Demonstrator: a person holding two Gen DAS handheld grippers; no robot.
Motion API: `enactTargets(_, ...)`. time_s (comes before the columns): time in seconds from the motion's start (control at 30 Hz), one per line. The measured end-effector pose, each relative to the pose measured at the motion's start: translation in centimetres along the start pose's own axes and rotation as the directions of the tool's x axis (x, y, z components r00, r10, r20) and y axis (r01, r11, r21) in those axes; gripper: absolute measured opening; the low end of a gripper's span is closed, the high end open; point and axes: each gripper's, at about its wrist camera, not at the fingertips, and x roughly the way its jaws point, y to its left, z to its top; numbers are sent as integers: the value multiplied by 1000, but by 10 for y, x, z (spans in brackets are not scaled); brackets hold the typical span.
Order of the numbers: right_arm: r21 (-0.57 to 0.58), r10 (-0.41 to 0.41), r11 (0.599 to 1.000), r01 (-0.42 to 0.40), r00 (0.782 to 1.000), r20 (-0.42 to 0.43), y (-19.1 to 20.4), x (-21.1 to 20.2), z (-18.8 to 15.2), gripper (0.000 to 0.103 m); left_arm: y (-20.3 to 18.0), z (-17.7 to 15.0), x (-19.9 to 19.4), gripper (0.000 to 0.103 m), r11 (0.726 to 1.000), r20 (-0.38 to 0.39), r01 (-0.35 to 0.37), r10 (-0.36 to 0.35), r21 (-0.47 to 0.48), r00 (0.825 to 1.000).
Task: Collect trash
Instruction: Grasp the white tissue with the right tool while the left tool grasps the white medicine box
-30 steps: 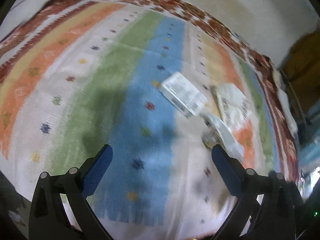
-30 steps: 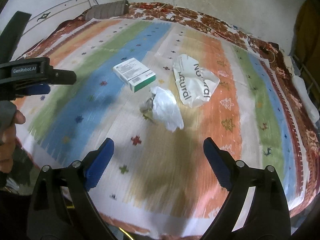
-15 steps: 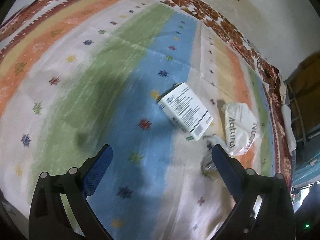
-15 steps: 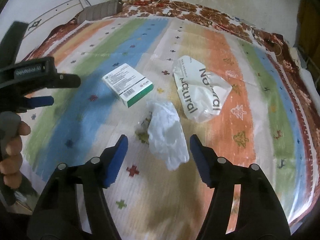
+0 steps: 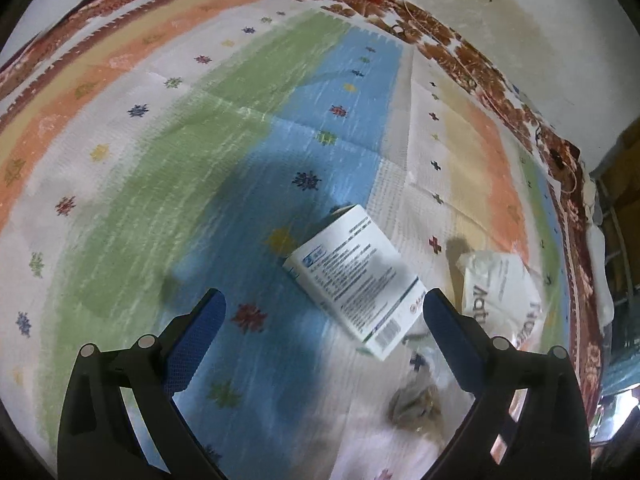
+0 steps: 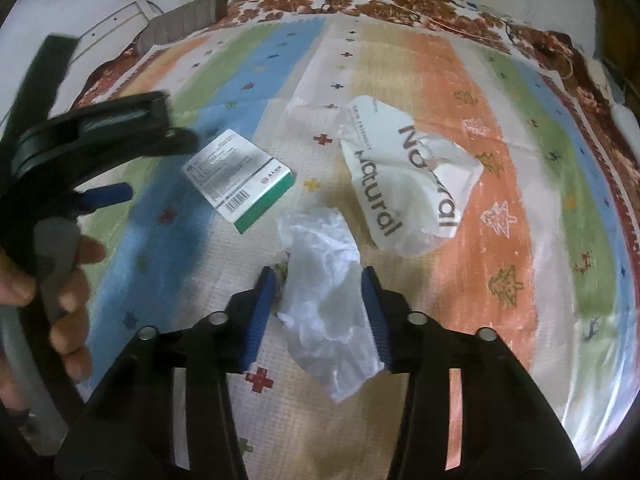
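**A:** What does the left wrist view show?

**B:** The left hand-held gripper (image 5: 322, 322) stands wide open and holds nothing. It hangs over a striped bedspread (image 5: 168, 168) on a bed. A white medicine box (image 5: 354, 280) lies just ahead, at about one o'clock of its fingertips. A white bag printed "Natural" (image 5: 502, 296) sits at three o'clock of the box. A brownish scrap (image 5: 414, 402) lies at five o'clock, beside the right finger.

**A:** And the right wrist view?

**B:** The right hand-held gripper (image 6: 320, 312) has just been closing, and a crumpled clear plastic wrapper (image 6: 326, 288) lies between its blue pads. The right pad touches the wrapper; at the left pad I cannot tell, so the grip is not yet firm. The box (image 6: 240, 178) is at ten o'clock, the printed bag (image 6: 408, 184) at one o'clock. The other gripper, with a hand (image 6: 60, 276) on its handle, shows at nine o'clock.

**A:** What could go wrong?

**B:** The wrapper is thin and slack, so I judge the pads may pinch only a fold and let it slip on lifting. They might also catch the bedspread beneath. The scrap under the wrapper's edge could be left behind.
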Motion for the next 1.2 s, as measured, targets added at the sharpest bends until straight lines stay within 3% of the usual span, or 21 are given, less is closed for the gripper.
enactTargets(0.33, -5, 3, 1000, -3, 1000, -19, -13, 6, 1, 3, -30, 7, 35, 97, 999, -11, -41, 41, -30, 999)
enactTargets(0.43, 16, 3, 1000, -3, 1000, -20, -21, 5, -3, 2, -37, 9, 49, 97, 997, -10, -82, 82, 0, 997)
enactTargets(0.57, 1, -12, 1000, 12, 1000, 2, -27, -4, -5, 1, -30, 8, 69, 97, 995, -71, -89, 85, -49, 994)
enactTargets(0.8, 33, 5, 999, -5, 1000, 8, -34, -5, -2, 1, -41, -2, 63, 86, 993, -54, -75, 80, 96, 995)
enactTargets(1.0, 20, -5, 1000, 5, 1000, 20, -32, -11, -1, 1, -21, 1, 51, 80, 992, -68, -45, 53, 117, 996)
enactTargets(1.2, -14, -6, 1000, 6, 1000, 18, -25, -22, -9, 1, -13, 2, 31, 78, 985, -60, -59, 70, 163, 996)
